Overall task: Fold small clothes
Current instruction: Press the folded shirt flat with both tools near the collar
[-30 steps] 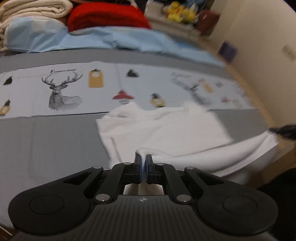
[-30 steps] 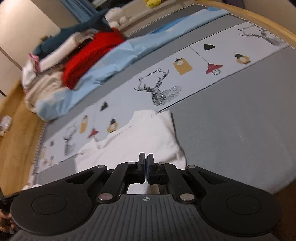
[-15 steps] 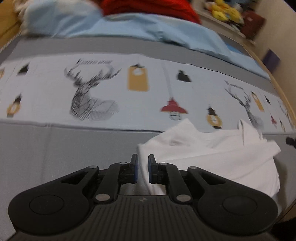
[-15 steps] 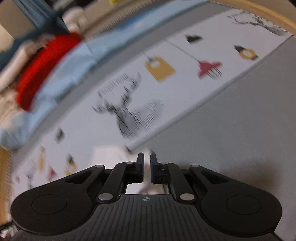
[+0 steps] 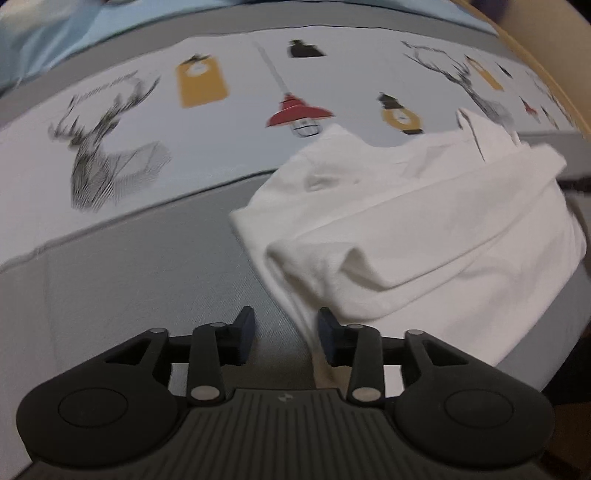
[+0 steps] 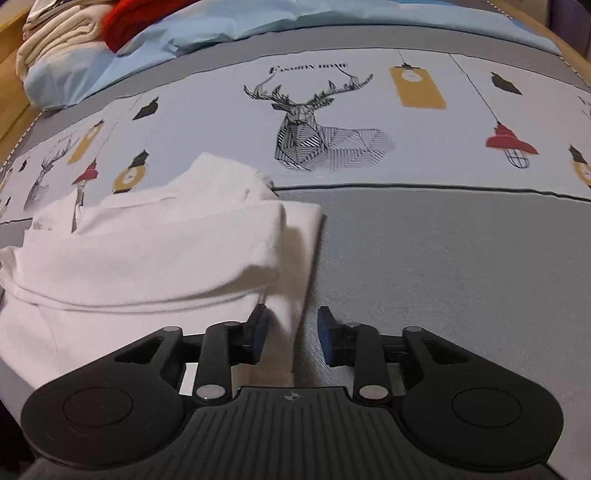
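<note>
A small white cotton garment [image 5: 424, 221] is lying partly folded on the grey bedspread with a pale printed band of deer heads and hanging lamps [image 6: 443, 266], its lower part doubled up over its body so that a soft rolled fold is running across it, and its far edge is reaching onto the printed band. The left gripper [image 5: 286, 334], black with blue-padded fingers, is pointing steeply down at the garment's near left corner; its jaws have just been opening and are standing about half apart, with a thin edge of the white cloth passing between them but neither pad pressing on it. The right gripper [image 6: 291, 332], of the same make, is hanging over the garment's near right corner; its jaws have likewise just been opening and are standing moderately apart, with the cloth's corner lying loosely in the gap against the left finger [image 6: 258, 330], not pinched. At the bed's far side, light blue bedding [image 6: 221, 26], a red knitted item [image 6: 136, 14] and cream folded cloths [image 6: 55, 40] are piled up.
</note>
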`<state>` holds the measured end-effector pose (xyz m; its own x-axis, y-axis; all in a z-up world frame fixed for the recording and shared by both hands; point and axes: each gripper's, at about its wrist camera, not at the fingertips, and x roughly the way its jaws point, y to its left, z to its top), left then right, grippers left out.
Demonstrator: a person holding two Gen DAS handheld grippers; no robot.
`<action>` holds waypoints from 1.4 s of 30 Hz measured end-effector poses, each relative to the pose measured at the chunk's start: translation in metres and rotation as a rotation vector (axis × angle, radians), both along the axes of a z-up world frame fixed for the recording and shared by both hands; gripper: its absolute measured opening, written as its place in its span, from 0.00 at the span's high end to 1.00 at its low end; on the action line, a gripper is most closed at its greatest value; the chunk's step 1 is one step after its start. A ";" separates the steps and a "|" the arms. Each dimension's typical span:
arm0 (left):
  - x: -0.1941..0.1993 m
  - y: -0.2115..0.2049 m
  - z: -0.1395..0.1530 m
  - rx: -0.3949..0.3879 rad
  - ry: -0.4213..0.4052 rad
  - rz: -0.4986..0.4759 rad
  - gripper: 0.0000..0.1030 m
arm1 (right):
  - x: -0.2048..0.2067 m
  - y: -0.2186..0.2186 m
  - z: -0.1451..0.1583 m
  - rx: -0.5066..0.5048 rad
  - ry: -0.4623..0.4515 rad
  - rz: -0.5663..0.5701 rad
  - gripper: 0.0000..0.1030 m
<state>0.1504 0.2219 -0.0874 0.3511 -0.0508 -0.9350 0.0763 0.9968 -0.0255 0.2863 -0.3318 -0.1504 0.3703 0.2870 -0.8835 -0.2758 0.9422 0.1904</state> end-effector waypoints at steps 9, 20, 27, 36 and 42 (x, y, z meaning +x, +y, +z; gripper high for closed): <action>0.030 -0.024 -0.009 0.095 -0.066 -0.063 0.56 | 0.026 0.022 -0.003 -0.009 -0.046 0.030 0.70; 0.055 -0.018 -0.002 0.081 -0.148 -0.017 0.71 | 0.054 0.015 0.010 0.115 -0.177 -0.129 0.73; 0.052 -0.021 -0.019 0.090 -0.103 -0.084 0.62 | 0.046 0.026 0.002 0.047 -0.182 0.065 0.71; 0.062 -0.026 -0.022 0.029 -0.116 -0.101 0.57 | 0.041 0.055 -0.001 0.028 -0.207 0.200 0.53; 0.060 -0.025 -0.024 0.008 -0.119 -0.133 0.76 | 0.038 0.064 -0.002 0.042 -0.190 0.281 0.53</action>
<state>0.2104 0.1969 -0.1114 0.4497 -0.0970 -0.8879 0.2092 0.9779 -0.0009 0.3245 -0.2676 -0.1526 0.4285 0.4357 -0.7916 -0.5577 0.8168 0.1477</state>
